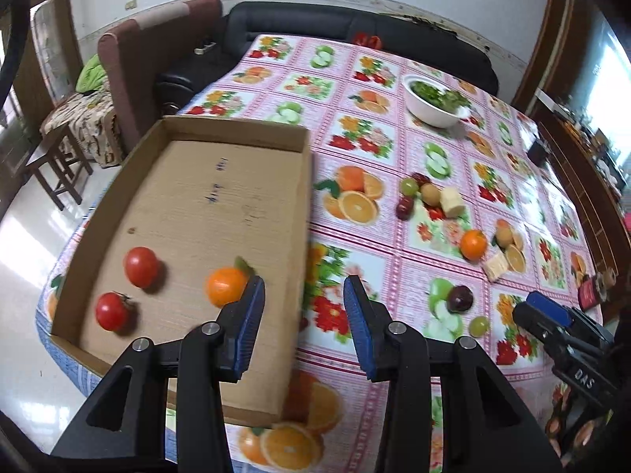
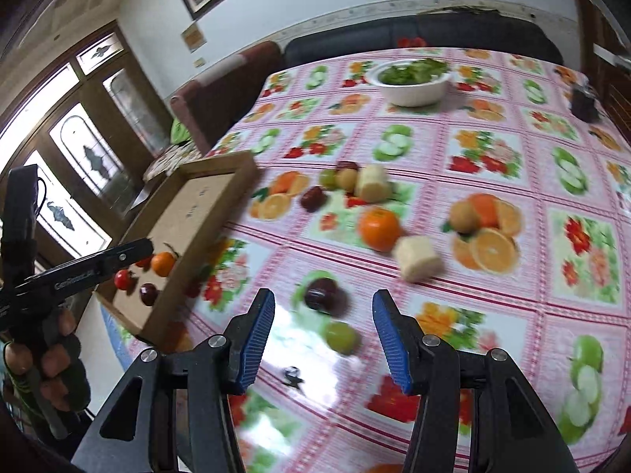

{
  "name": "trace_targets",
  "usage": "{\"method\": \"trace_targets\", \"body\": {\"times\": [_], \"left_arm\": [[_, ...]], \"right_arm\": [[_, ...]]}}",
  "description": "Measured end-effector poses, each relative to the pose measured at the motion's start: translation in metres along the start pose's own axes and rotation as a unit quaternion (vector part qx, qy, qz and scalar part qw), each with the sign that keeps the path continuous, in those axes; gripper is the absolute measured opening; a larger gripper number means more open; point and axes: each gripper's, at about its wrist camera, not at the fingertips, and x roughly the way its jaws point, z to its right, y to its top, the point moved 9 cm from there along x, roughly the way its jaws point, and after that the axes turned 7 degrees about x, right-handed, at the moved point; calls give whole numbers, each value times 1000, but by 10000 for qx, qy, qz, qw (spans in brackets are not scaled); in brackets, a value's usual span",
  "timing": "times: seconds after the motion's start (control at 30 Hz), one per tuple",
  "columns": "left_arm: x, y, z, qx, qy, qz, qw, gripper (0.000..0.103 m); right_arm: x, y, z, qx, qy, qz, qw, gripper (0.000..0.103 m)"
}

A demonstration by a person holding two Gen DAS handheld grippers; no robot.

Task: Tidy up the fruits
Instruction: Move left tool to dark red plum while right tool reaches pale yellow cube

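A shallow cardboard box lies on the left of the table and holds two red tomatoes and an orange. My left gripper is open and empty above the box's near right edge. My right gripper is open and empty above a green grape and a dark plum. In the right wrist view the box also holds a dark plum. Loose on the cloth lie an orange, pale cut pieces, and more grapes and plums.
A white bowl of greens stands at the far side of the fruit-patterned tablecloth. A black sofa and a brown armchair lie beyond the table. A small dark object sits at the far right.
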Motion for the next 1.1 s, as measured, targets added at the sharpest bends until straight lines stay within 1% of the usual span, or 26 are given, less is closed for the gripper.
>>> {"method": "trace_targets", "body": {"times": [0.13,0.3,0.37,0.5,0.63,0.83,1.1], "left_arm": [[4,-4,25,203,-184,-77,9996,39],[12,-13,62,463,-541,-262,9971,39],[16,-15,74,534,-684,-337,9957,39],[22,-20,96,713,-835,-437,9930,39],[31,-21,108,753,-1014,-605,9901,39],[41,-18,126,767,-1282,-720,9862,39],[60,-19,142,731,-1553,-932,9807,39]], "right_arm": [[-5,-2,23,205,-136,35,9997,54],[-6,-3,46,389,-281,65,9988,54],[-7,-2,53,455,-316,72,9984,54],[-7,2,61,513,-377,103,9979,54],[-3,6,63,506,-386,95,9979,54],[9,13,58,391,-402,45,9984,54],[32,23,55,273,-364,-88,9989,53]]}}
